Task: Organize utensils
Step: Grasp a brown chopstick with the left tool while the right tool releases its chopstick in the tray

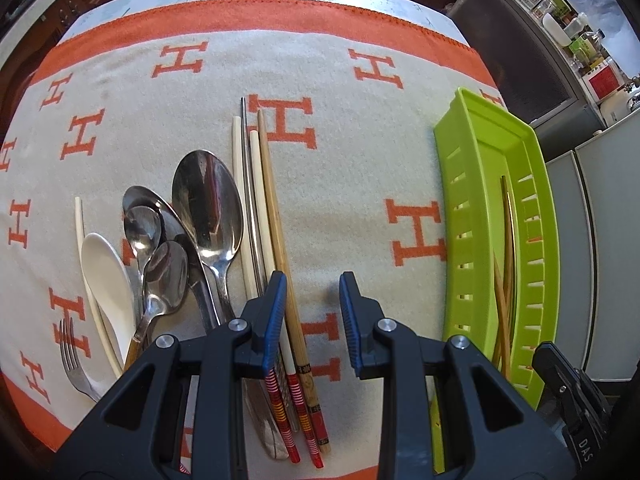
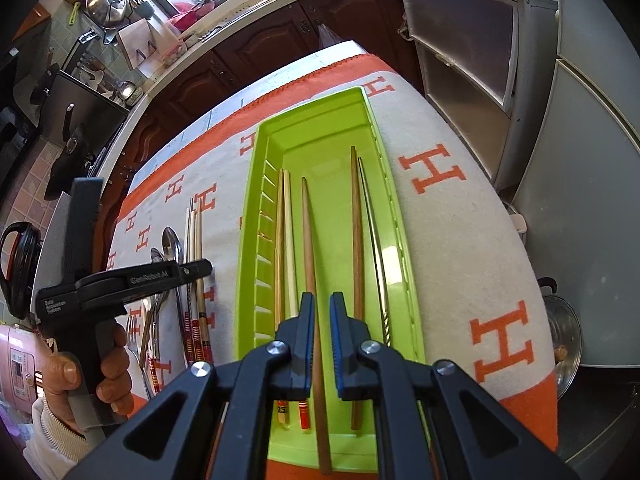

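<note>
Here, item by item. My left gripper points steeply down at the blanket-covered counter; its fingers stand partly apart with nothing between them, the left pad over the loose chopsticks. Left of those lie the spoons, a white spoon and a fork. In the right wrist view my left hand wraps the gripper's grip, knuckles outward, a pale sleeve below it.

My right gripper tilts down over the near end of the green tray, fingers nearly shut, with a brown chopstick running between the pads; whether they pinch it I cannot tell. Four more chopsticks lie lengthwise in the tray, which sits on the blanket to the right of the loose utensils.
</note>
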The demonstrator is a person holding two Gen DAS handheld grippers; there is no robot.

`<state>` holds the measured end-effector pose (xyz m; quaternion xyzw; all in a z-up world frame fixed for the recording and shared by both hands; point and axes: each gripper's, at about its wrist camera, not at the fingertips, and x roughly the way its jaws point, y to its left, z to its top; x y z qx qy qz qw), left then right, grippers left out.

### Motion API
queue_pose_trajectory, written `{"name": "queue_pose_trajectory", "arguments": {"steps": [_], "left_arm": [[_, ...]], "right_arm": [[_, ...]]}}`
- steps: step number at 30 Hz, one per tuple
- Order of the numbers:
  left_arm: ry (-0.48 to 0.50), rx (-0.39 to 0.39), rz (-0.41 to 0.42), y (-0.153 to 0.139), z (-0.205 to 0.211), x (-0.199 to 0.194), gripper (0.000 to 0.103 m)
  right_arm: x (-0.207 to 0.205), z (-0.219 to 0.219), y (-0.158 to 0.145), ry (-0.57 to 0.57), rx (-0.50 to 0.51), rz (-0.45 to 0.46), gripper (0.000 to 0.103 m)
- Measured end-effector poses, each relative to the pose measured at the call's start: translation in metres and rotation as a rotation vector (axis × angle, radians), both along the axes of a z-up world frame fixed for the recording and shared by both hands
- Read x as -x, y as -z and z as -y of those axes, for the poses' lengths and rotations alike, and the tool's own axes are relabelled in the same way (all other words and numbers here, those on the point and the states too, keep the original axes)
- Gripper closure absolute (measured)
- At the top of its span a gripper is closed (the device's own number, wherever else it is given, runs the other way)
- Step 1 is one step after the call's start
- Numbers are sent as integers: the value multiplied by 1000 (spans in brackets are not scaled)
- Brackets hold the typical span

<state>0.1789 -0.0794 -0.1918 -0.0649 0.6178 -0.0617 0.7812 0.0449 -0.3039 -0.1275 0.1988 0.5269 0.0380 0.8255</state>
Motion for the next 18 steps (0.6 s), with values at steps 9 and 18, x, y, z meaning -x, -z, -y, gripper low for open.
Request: {"name": "queue_pose_trajectory", "arguments": {"steps": [9, 18], "left_arm": [[9, -54, 8, 7, 7, -2, 93], [6, -48, -14, -1, 10, 10, 99]], "right_arm": [[2, 4, 1, 7, -1, 5, 96], [11, 0, 3, -59, -38, -22, 96]]}}
